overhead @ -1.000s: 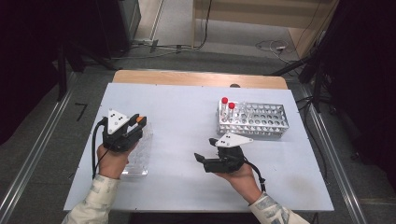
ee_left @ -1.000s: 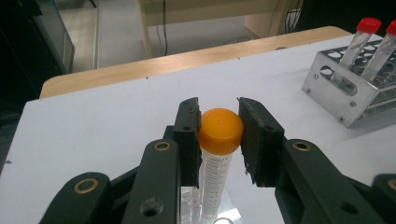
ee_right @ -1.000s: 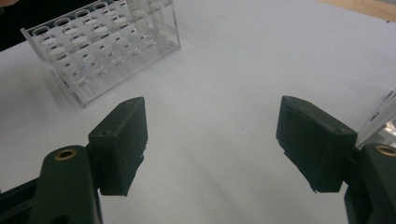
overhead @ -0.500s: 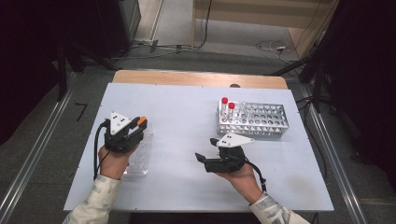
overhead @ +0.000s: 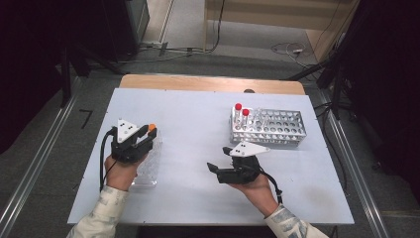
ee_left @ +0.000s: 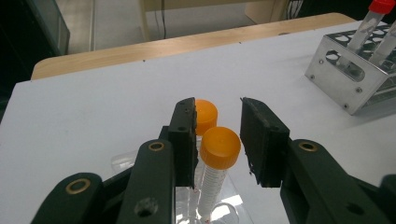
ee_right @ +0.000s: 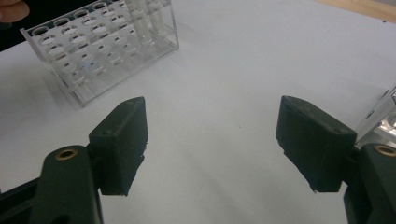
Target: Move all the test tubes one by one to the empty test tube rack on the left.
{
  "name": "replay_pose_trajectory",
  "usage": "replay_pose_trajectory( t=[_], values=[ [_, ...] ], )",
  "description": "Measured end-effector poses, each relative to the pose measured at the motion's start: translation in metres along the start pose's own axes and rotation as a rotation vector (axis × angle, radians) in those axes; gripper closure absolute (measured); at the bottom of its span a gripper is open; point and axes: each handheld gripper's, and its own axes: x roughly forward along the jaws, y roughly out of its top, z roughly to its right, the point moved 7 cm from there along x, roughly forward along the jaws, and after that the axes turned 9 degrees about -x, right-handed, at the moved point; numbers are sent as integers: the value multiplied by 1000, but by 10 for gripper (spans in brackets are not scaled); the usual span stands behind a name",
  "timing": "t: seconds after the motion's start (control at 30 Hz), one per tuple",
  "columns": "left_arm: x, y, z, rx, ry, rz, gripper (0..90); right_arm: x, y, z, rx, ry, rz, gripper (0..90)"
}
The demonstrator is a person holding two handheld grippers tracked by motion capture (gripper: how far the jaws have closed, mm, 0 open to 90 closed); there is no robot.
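Left gripper view: fingers (ee_left: 187, 140) seemingly loose around orange-capped tube (ee_left: 215, 161).

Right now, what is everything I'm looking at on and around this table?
Table: one, white top with a wooden edge at the far side.
Metal rack: one, silver, far right of the table.
Red-capped tubes: two, standing at the metal rack's left end.
Clear rack: one, see-through plastic, near left of the table, under the left gripper.
Orange-capped tubes: two, standing in the clear rack; the nearer one is between the left gripper's fingers, with a gap on one side.
Cables: several, on the floor beyond the table.
Left gripper: one, black, fingers just opened a little.
Right gripper: one, black, fingers wide apart over bare table.
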Motion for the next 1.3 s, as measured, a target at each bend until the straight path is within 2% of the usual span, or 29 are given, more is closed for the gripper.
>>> replay_pose_trajectory(
  t=[0.23, 0.33, 0.4, 0.53, 0.73, 1.3],
  values=[
    [-3, 2, 0, -13, -8, 12, 619, -1, 0, 1, 1, -3, 0, 238],
    [-3, 3, 1, -43, -41, 8, 565, -1, 0, 2, 3, -9, 1, 238],
    [-4, 4, 2, -55, -47, 12, 508, -2, 0, 4, 2, -13, 3, 243],
    [-4, 6, 2, -69, -37, 21, 387, -5, 0, 10, 14, -29, 10, 244],
    [-4, 7, -1, -85, -8, 27, 286, -12, 0, 21, 30, -58, 18, 250],
    [-4, 7, 0, -91, -3, 35, 256, -22, -4, 59, 92, -158, 25, 260]
  ],
)
